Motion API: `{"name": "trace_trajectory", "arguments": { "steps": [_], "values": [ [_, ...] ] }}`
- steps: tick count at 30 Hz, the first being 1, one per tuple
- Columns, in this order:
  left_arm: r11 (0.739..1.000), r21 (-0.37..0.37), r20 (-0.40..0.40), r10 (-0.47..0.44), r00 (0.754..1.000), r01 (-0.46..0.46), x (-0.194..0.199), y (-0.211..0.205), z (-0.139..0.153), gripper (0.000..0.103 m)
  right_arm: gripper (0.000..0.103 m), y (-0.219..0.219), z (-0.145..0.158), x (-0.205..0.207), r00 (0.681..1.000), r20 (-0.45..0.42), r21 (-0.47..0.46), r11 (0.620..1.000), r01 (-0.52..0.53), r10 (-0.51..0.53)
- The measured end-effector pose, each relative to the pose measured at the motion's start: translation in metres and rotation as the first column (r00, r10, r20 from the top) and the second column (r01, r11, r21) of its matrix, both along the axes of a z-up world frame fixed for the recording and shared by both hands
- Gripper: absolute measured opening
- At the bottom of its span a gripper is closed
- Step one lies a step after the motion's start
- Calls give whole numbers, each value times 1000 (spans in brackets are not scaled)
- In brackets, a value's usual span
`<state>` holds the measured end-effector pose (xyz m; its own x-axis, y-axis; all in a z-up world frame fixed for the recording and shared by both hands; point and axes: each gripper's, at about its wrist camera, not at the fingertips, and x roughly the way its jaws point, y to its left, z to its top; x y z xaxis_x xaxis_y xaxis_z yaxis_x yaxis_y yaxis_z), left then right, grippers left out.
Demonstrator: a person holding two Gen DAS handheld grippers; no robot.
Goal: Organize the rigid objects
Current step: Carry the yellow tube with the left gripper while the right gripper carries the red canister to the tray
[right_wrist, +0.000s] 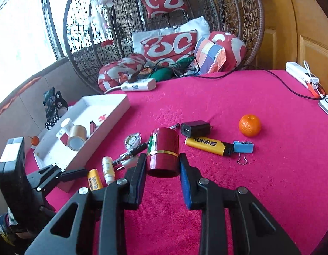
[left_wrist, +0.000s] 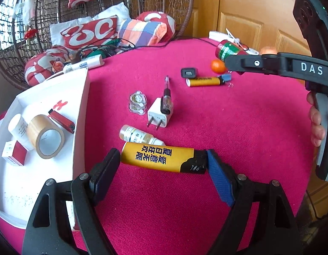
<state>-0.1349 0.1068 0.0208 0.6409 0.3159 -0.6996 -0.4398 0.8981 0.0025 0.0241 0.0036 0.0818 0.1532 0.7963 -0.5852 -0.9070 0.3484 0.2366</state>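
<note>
A yellow lighter (left_wrist: 157, 157) lies lengthwise between the pads of my left gripper (left_wrist: 162, 157), which is shut on its two ends beside the white tray (left_wrist: 81, 114). My right gripper (right_wrist: 162, 161) is shut on a dark red can (right_wrist: 164, 150) with a gold band and green label, holding it tilted above the pink cloth. The left wrist view shows that can (left_wrist: 225, 50) at the far right, in the right gripper (left_wrist: 229, 62). The tray holds a tape roll (left_wrist: 46, 137), a white bottle (left_wrist: 17, 125), a red box (left_wrist: 14, 153) and a red lighter (left_wrist: 62, 120).
Loose on the pink cloth are a second yellow lighter (right_wrist: 206, 146), a blue binder clip (right_wrist: 243, 147), a black charger (right_wrist: 195, 128), a tangerine (right_wrist: 249, 125), a white charger (left_wrist: 157, 114), a small bottle (left_wrist: 138, 136) and a clear charm (left_wrist: 137, 104). A wicker chair with cushions stands behind the table.
</note>
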Motion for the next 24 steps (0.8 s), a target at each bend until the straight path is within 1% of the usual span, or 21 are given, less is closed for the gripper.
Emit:
{"name": "trace_trajectory", "arguments": {
  "steps": [3,7,15,20,24],
  "values": [
    [1000,10,35,8,999,-8,-6,-2,11,83,29,-6,12,-2,1000,-15,41,999,0,1],
    [999,19,72,24,997,-25,-15,-3,23,83,29,-7,21,-9,1000,-10,67,998,-10,10],
    [998,16,134,64,989,-67,-32,4,41,83,29,-5,28,-22,999,-1,75,996,-51,51],
    [996,17,170,88,982,-92,-45,8,49,83,29,-1,31,-31,997,26,68,995,-69,67],
    [992,6,194,120,974,-124,-57,14,54,83,29,3,34,-36,996,28,68,994,-86,84]
  ]
}}
